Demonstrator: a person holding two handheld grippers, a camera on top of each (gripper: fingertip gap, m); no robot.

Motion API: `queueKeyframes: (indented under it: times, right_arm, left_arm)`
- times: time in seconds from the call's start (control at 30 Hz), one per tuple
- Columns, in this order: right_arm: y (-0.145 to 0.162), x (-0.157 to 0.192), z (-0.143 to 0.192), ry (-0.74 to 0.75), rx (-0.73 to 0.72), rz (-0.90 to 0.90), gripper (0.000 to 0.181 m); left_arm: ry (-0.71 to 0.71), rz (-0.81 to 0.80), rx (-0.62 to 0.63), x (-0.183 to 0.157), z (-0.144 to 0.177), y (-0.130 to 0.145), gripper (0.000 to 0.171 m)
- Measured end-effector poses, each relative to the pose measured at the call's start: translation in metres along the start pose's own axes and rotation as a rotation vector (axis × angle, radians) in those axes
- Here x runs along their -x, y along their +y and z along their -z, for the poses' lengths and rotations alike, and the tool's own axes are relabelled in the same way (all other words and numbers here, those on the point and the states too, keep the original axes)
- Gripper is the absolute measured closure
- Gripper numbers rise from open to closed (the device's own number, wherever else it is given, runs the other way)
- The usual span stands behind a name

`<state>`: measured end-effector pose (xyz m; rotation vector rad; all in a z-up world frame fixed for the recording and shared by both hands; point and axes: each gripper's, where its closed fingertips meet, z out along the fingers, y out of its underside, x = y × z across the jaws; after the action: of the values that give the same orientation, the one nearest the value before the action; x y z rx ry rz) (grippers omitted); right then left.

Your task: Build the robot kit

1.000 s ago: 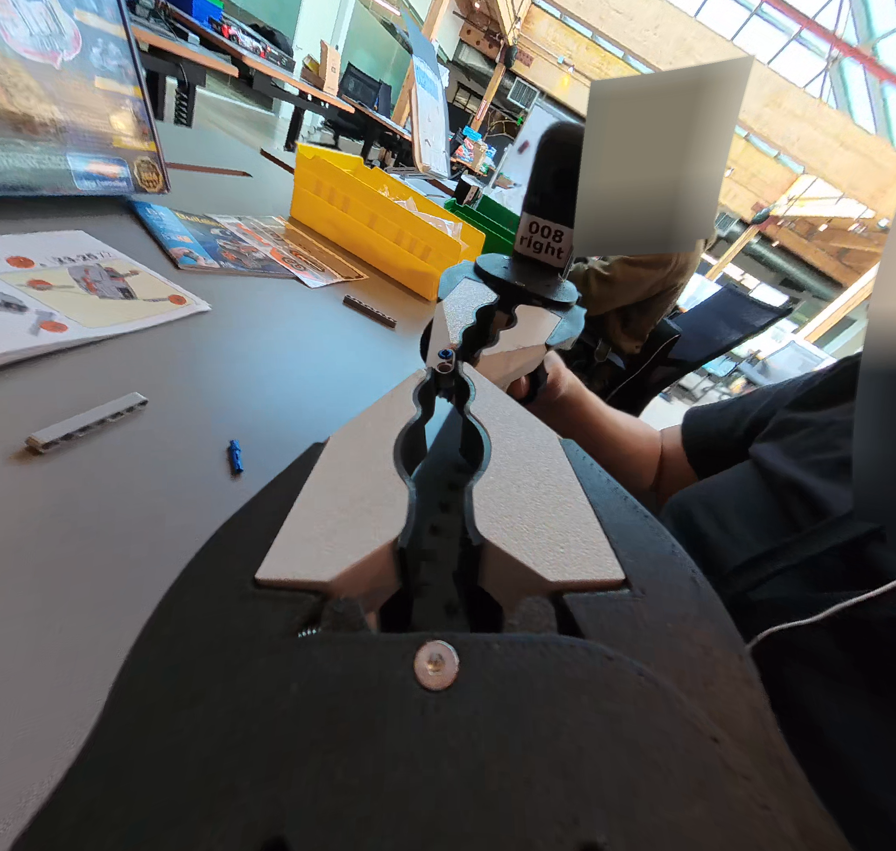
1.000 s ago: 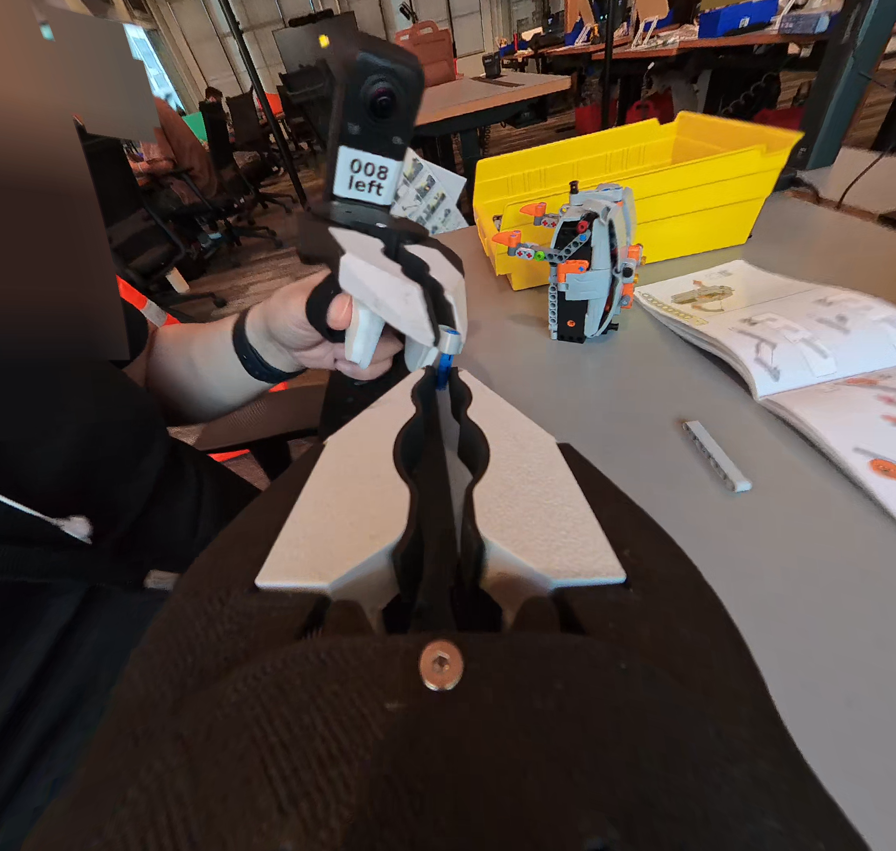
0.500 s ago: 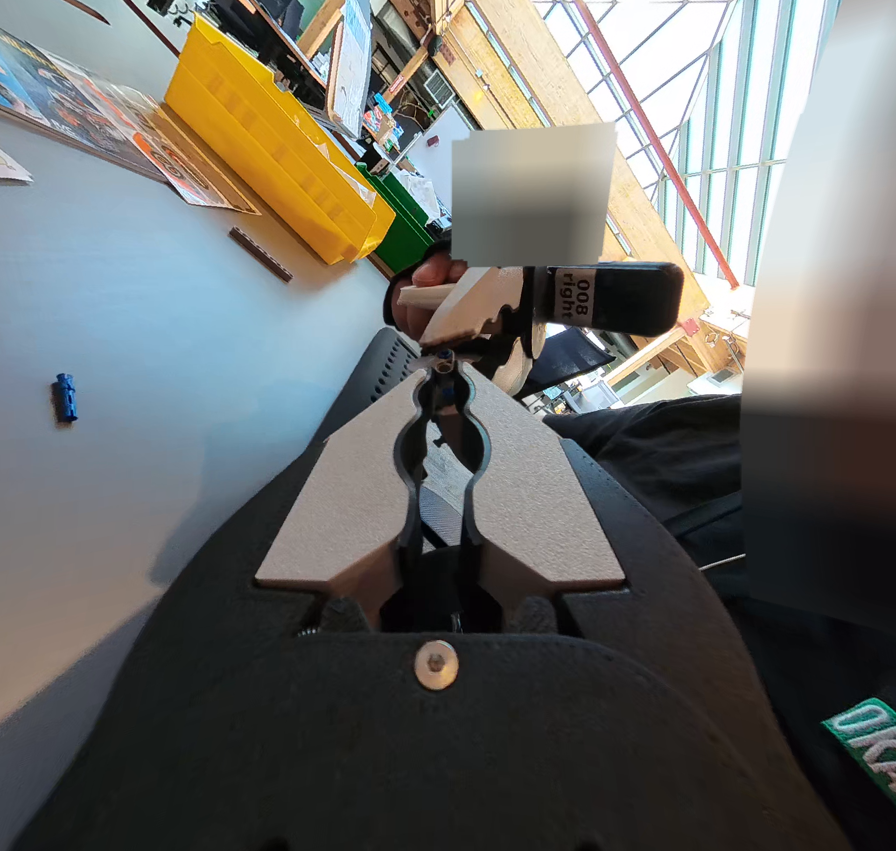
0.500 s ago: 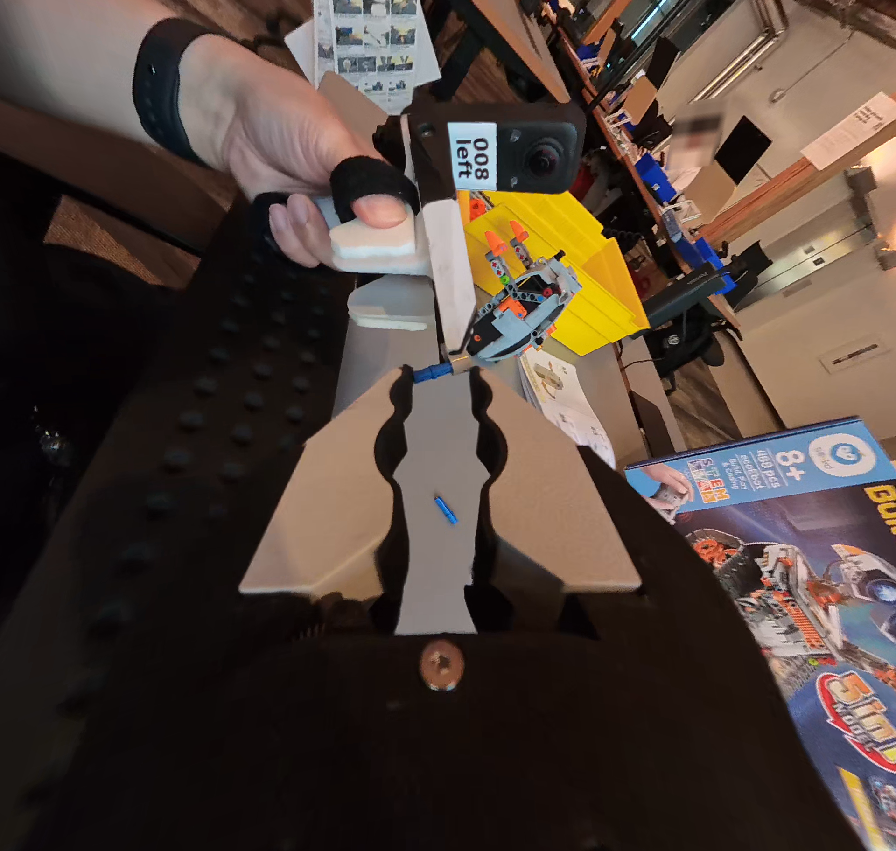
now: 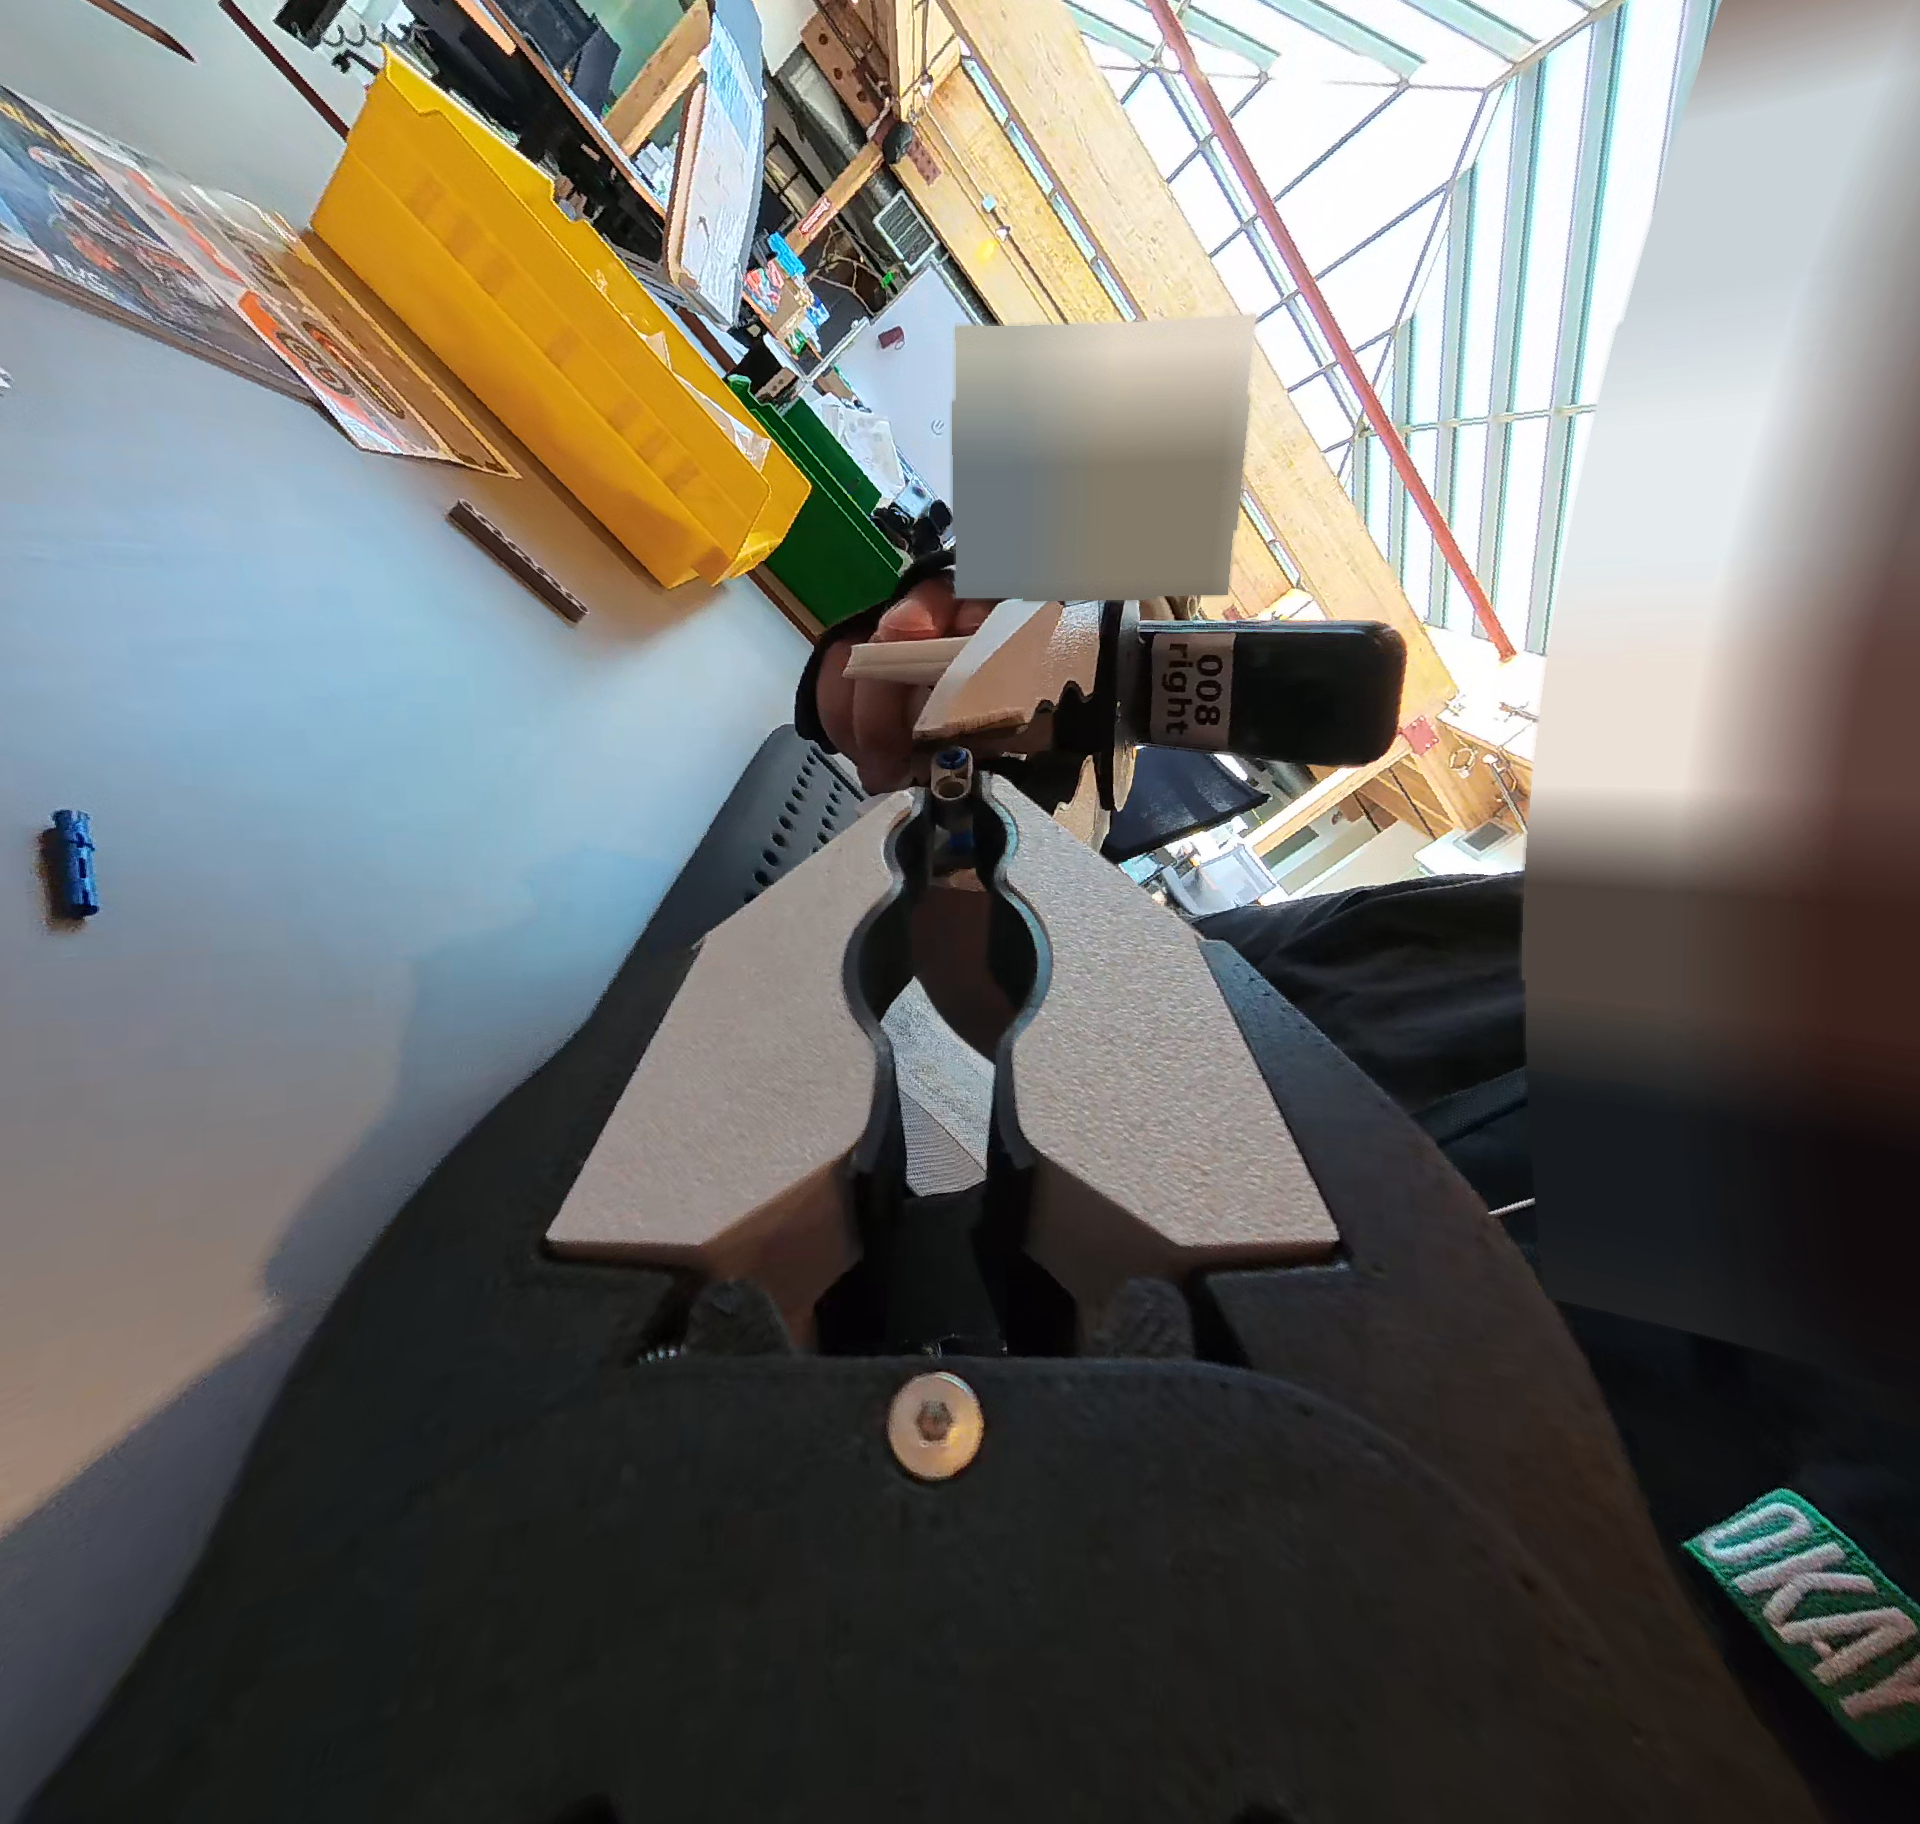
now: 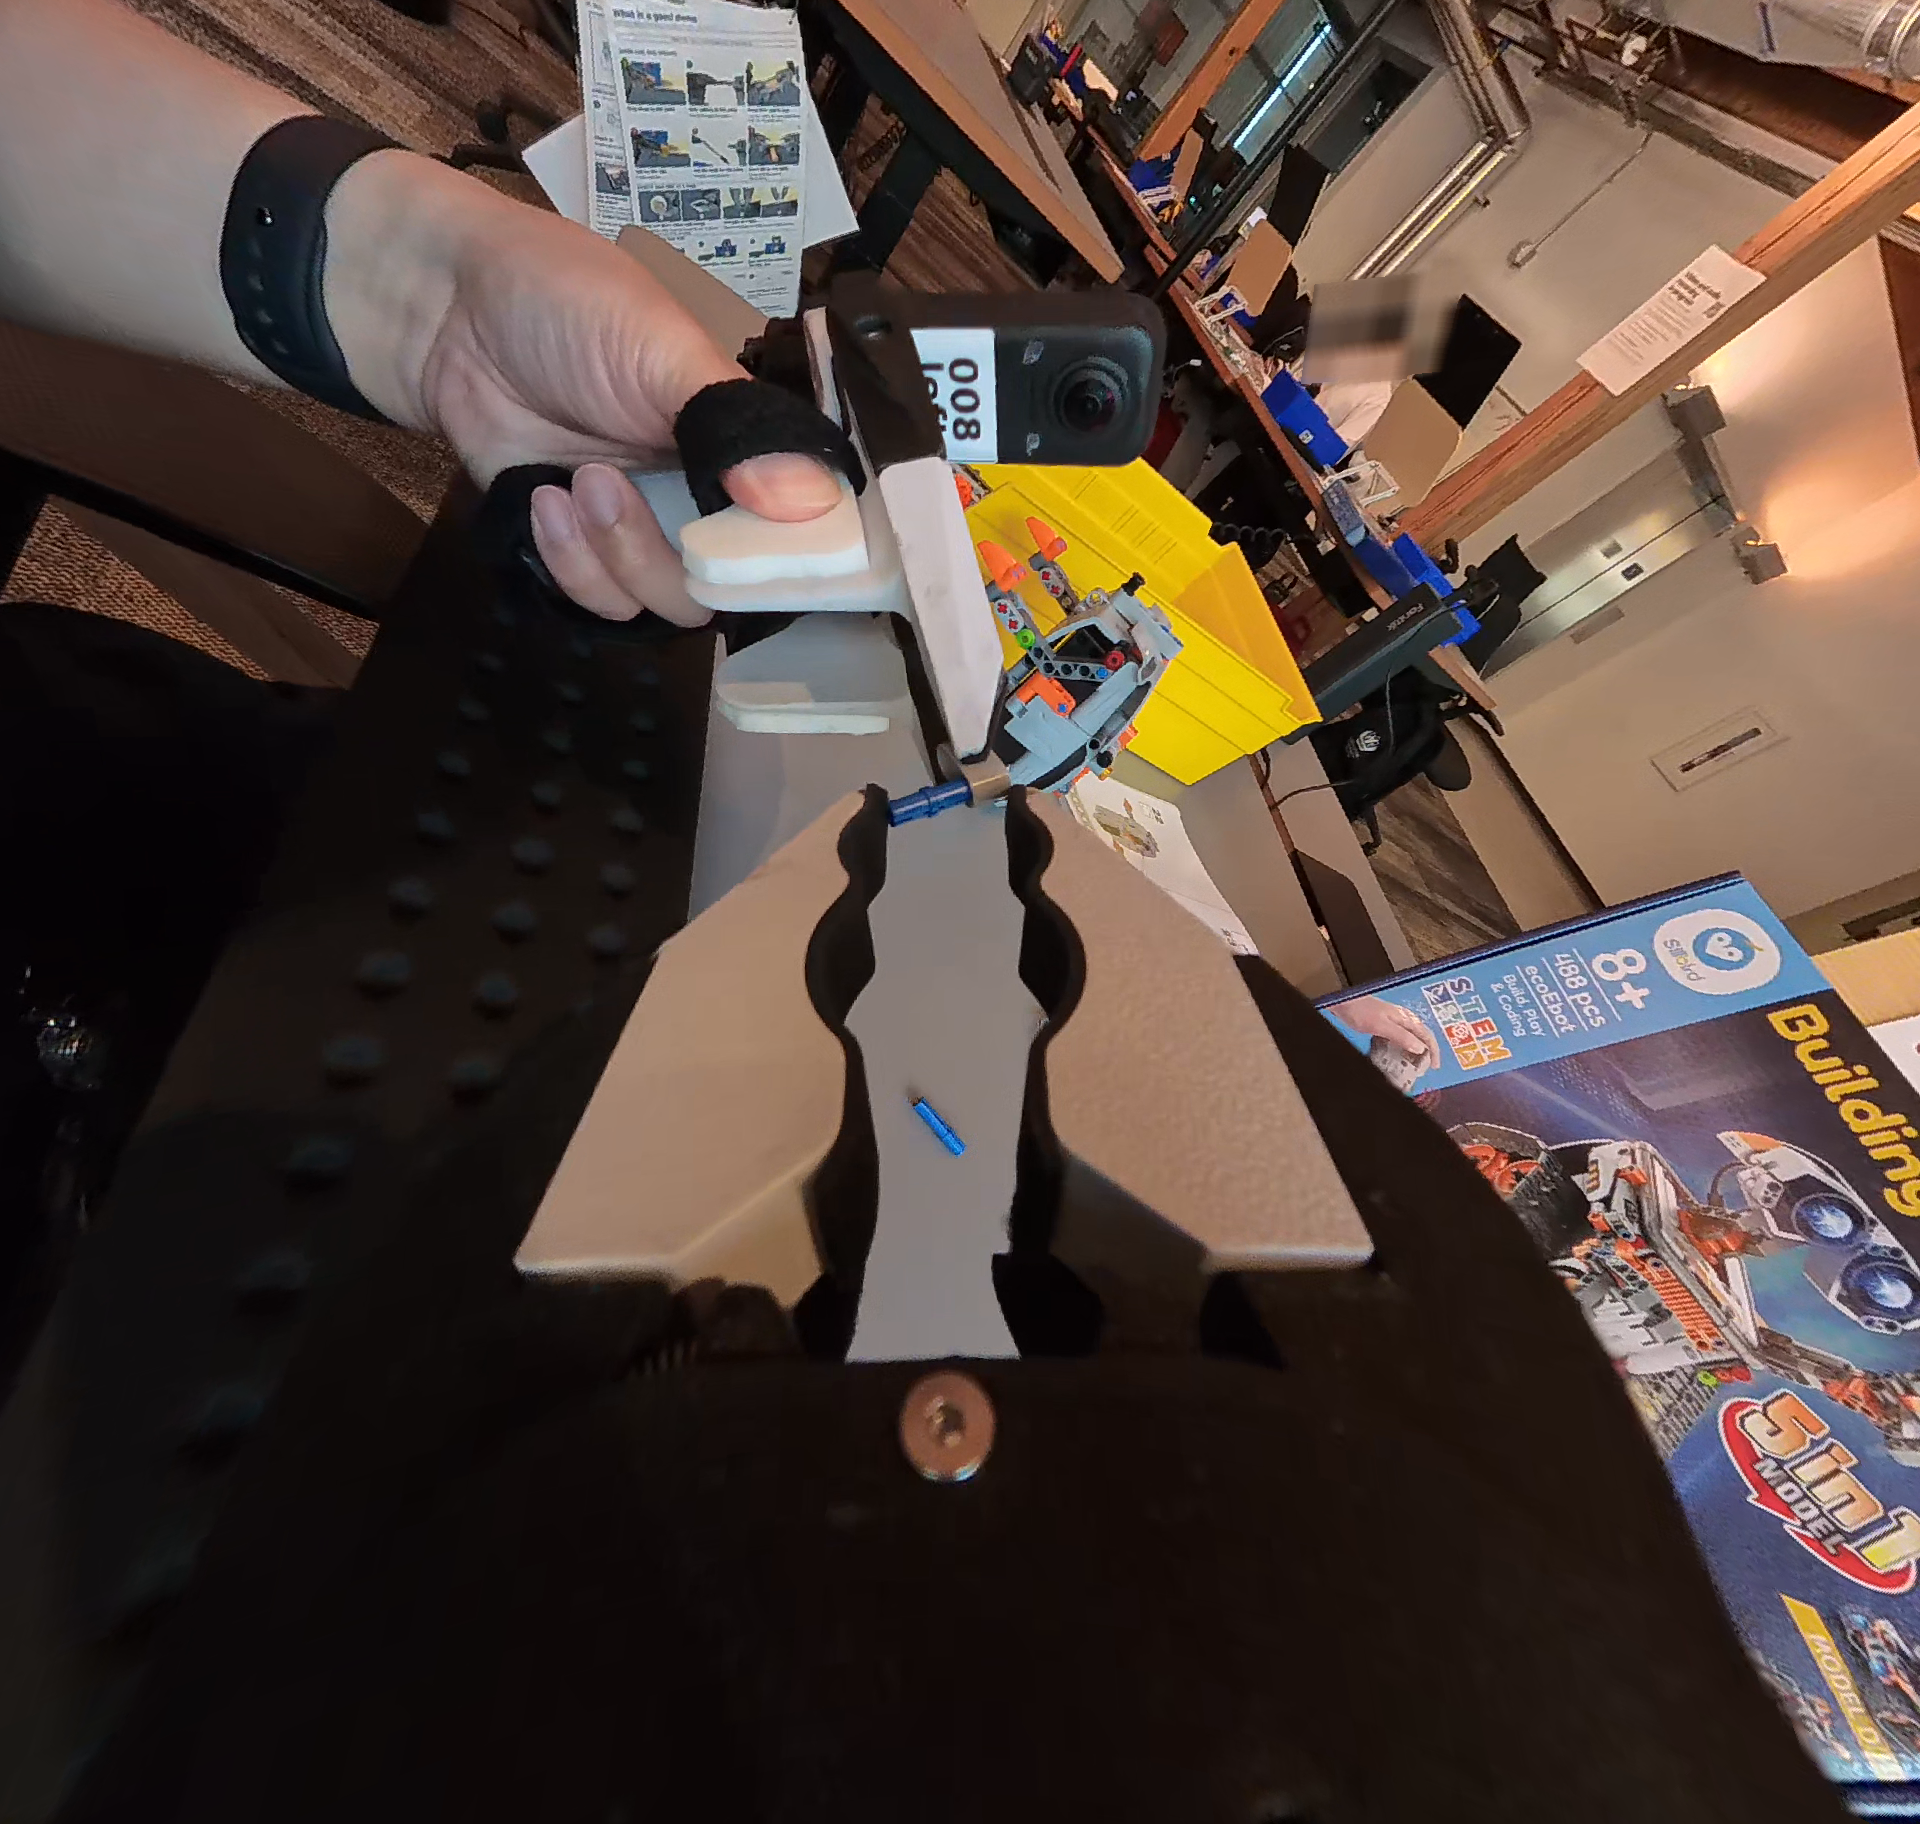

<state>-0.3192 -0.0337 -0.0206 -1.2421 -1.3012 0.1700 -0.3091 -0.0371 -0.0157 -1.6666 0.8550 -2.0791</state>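
My left gripper (image 5: 954,806) is shut on a small grey connector (image 5: 950,785) with a blue pin in it, held in the air off the table edge. In the right wrist view the left gripper's tip (image 6: 961,735) holds that connector (image 6: 985,782), and the blue pin (image 6: 928,801) sticks out sideways across the tips of my right gripper (image 6: 943,810). The right gripper's jaws stand apart around the pin; its left tip is at the pin's free end. It also shows side-on in the left wrist view (image 5: 987,704).
A loose blue pin (image 5: 73,862) lies on the grey table (image 5: 260,735), also seen between the right jaws (image 6: 938,1126). A dark beam (image 5: 516,563), yellow bin (image 5: 540,361), green bin (image 5: 831,517), half-built model (image 6: 1070,683), booklet (image 6: 1132,829) and kit box (image 6: 1662,1203) stand around. A black chair back (image 6: 468,891) is close. Left and right tips are no more than a few centimetres apart.
Both grippers have rolled onto their sides and lifted off the table edge. My right gripper, shut on the pin a second ago, has opened. The left has kept its hold.
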Motion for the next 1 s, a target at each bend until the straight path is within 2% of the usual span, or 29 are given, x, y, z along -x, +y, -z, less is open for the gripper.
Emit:
queueKeyframes:
  times: [0.3, 0.43, 0.5, 0.53, 0.57, 0.6, 0.63, 0.7, 0.73, 0.77, 0.83, 1.0]
  right_arm:
    - [0.006, 0.006, 0.001, -0.056, 0.03, -0.07, 0.161]
    - [0.017, 0.013, 0.0, -0.071, 0.066, -0.077, 0.162]
    - [0.012, 0.025, 0.0, -0.127, 0.02, -0.089, 0.178]
    - [0.003, 0.04, -0.003, -0.198, -0.024, -0.103, 0.181]
    - [-0.011, 0.049, -0.01, -0.22, -0.065, -0.106, 0.181]
    - [-0.018, 0.057, -0.016, -0.238, -0.061, -0.073, 0.181]
    - [-0.014, 0.056, -0.021, -0.224, 0.004, -0.063, 0.181]
    - [0.006, 0.041, -0.017, -0.172, 0.139, -0.111, 0.181]
    - [0.016, 0.035, -0.012, -0.15, 0.16, -0.132, 0.181]
    - [0.021, 0.031, -0.007, -0.136, 0.159, -0.153, 0.18]
    - [0.026, 0.021, 0.001, -0.103, 0.143, -0.205, 0.164]
    - [0.036, -0.002, 0.002, 0.001, 0.095, -0.327, 0.162]
  left_arm:
    - [-0.03, -0.002, 0.026, 0.005, -0.001, 0.007, 0.166]
    - [-0.095, -0.016, 0.051, 0.015, -0.002, 0.014, 0.167]
    - [-0.071, 0.01, 0.046, 0.014, -0.003, 0.016, 0.167]
    - [-0.064, 0.017, 0.067, 0.015, -0.007, 0.02, 0.167]
    - [-0.109, 0.004, 0.145, 0.023, -0.015, 0.034, 0.167]
    - [-0.17, -0.029, 0.23, 0.034, -0.025, 0.051, 0.166]
    - [-0.187, -0.041, 0.246, 0.041, -0.031, 0.056, 0.166]
    - [-0.172, 0.001, 0.165, 0.047, -0.024, 0.04, 0.167]
    - [-0.185, 0.004, 0.123, 0.051, -0.015, 0.03, 0.166]
    - [-0.215, -0.007, 0.103, 0.056, -0.006, 0.024, 0.166]
    - [-0.241, -0.006, 0.08, 0.06, 0.006, 0.015, 0.167]
    - [-0.204, 0.034, 0.024, 0.06, 0.007, 0.006, 0.166]
